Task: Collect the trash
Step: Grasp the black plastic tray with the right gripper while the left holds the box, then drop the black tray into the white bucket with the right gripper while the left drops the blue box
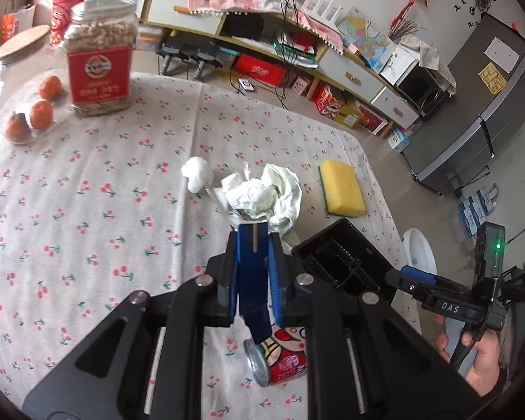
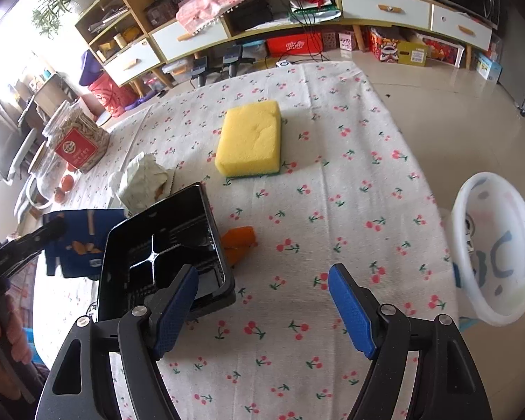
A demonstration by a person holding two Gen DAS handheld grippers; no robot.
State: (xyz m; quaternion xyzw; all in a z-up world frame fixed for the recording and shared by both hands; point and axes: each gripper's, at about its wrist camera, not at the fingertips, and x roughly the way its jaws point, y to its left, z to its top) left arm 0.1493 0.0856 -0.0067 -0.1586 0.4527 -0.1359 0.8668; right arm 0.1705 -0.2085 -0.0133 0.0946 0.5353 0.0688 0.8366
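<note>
Your left gripper [image 1: 253, 245] fingers pinch a flat blue packet [image 1: 252, 280] above the desk [image 1: 87, 210], beside the empty black plastic tray [image 2: 164, 245], while your right gripper [image 2: 262, 301] fingers stand wide.

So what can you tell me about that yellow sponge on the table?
The yellow rectangular sponge is a soft-looking foam block with rounded corners and a thin green scrubbing layer underneath. It lies flat, yellow side up, on the cherry-print tablecloth, beyond the black plastic tray. Nothing else touches it, and it looks dry and unused.
</note>
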